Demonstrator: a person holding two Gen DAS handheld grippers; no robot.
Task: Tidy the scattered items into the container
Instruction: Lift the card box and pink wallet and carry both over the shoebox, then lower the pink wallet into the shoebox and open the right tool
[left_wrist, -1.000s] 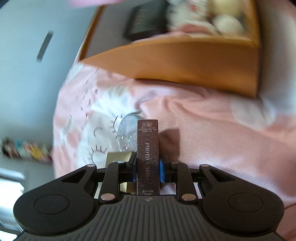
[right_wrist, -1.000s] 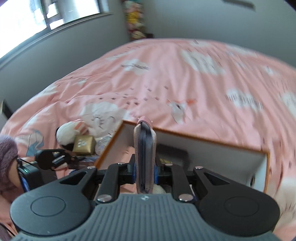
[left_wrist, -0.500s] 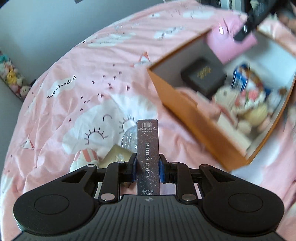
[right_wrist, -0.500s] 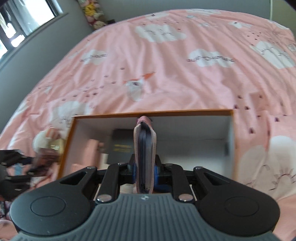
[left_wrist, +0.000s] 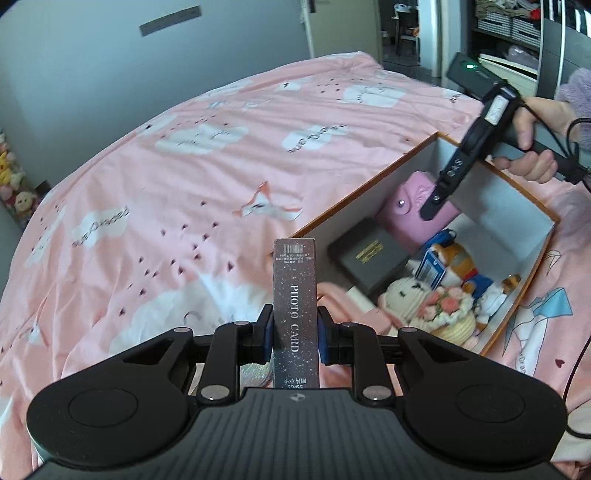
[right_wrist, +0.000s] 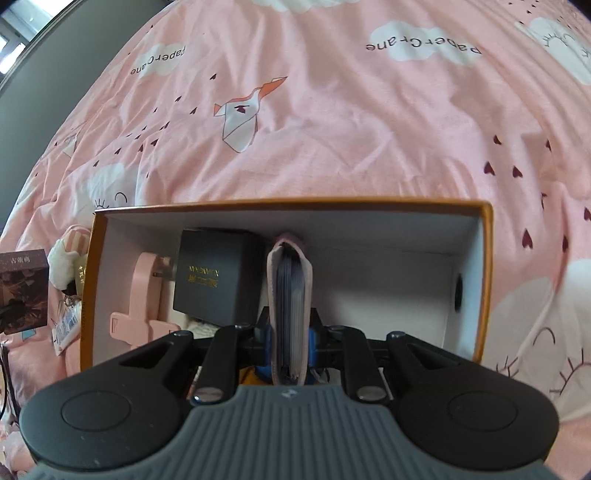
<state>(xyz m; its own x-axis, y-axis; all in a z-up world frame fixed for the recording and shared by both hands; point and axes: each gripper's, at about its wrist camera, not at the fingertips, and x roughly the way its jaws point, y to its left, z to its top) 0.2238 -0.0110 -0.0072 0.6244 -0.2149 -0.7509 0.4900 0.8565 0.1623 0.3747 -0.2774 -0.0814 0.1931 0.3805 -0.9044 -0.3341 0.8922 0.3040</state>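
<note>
Since the earlier frames, the left gripper (left_wrist: 295, 334) has risen clear of the bedspread (left_wrist: 192, 184), and the right gripper (right_wrist: 290, 341) has lowered into the orange box (right_wrist: 291, 203). Left jaws are clamped on a glittery dark card box (left_wrist: 295, 314) printed "PHOTO CARD", held upright beside the box; its lower end is cut off behind the gripper body. Right jaws are clamped on a soft pink album (right_wrist: 290, 306), seen spine-on, its far end near the white inner wall. Inside lie a matte black case (right_wrist: 218, 273), a pink plastic piece (right_wrist: 146, 295) and plush toys (left_wrist: 436, 299), partly hidden. Items outside the left wall are blurred.
</note>
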